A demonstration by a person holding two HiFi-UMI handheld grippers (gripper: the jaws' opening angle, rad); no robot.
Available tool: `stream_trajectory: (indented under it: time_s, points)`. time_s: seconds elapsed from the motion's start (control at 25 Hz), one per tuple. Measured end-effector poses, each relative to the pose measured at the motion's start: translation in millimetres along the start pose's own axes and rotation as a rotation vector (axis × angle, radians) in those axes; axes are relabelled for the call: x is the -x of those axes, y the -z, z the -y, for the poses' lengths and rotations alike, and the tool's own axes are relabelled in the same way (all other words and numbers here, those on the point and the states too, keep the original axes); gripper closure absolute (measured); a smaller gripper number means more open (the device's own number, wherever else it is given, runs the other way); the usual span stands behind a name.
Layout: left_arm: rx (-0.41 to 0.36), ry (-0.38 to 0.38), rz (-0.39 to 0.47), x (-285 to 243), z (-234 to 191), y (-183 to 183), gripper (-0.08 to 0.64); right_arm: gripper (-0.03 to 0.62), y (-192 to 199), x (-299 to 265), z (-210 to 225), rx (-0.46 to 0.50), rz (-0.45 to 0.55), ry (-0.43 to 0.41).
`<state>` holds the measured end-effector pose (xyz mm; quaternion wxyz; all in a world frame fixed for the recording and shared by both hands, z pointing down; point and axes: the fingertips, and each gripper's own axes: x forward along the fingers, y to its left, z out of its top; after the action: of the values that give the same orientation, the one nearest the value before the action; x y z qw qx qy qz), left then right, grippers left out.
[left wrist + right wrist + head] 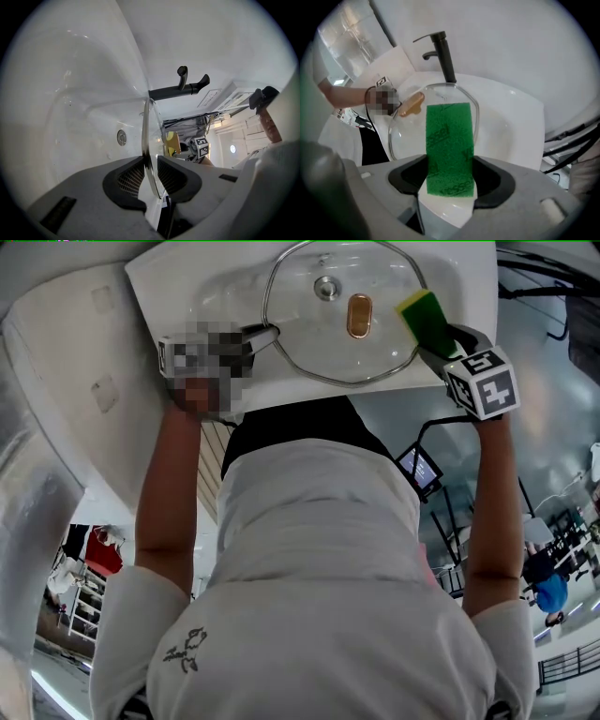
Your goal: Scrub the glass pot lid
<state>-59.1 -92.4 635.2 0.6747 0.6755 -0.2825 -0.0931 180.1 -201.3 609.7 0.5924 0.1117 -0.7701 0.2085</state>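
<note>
The glass pot lid [337,306], with a metal rim and a brown handle [358,315], lies over the white sink basin [169,287]. My left gripper [255,337] is shut on the lid's left rim. In the left gripper view the lid [149,154] stands edge-on, pinched between the jaws of the left gripper [150,171]. My right gripper [439,337] is shut on a yellow-and-green sponge [425,317] at the lid's right edge. In the right gripper view the sponge's green side [450,145] rises between the jaws of the right gripper [450,180], in front of the lid [405,126].
A black faucet [443,51] stands behind the basin, and the faucet [180,86] also shows in the left gripper view. An overflow hole [122,137] sits in the basin wall. The sink's white rim [281,395] lies just ahead of the person's body.
</note>
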Motion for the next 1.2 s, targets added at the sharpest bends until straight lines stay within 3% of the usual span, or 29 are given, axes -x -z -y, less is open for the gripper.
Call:
stream_trajectory:
  time_s: [0.2,0.36,0.56,1.0,1.08,1.2]
  points:
    - [0.006,-0.001,-0.002,0,1,1,0.472,0.296,-73,-8,-26,0.040,0.091,-0.031]
    - [0.002,-0.002,-0.005,-1,1,0,0.472,0.296,-95,-14,-37,0.026,0.109,-0.027]
    - [-0.024,-0.013,0.005,2,-3,-3,0.473,0.298,-89,-14,-30,-0.010,0.114,-0.017]
    - [-0.019,0.002,-0.001,1,-2,-1,0.473,0.298,-16,-6,38,-0.153,0.031,0.058]
    - [-0.018,0.004,-0.001,1,-2,-2,0.472,0.298,-17,-5,40,-0.135,0.022,0.064]
    - [-0.010,0.010,-0.002,-1,1,-1,0.473,0.297,-43,-1,34,-0.021,0.042,0.073]
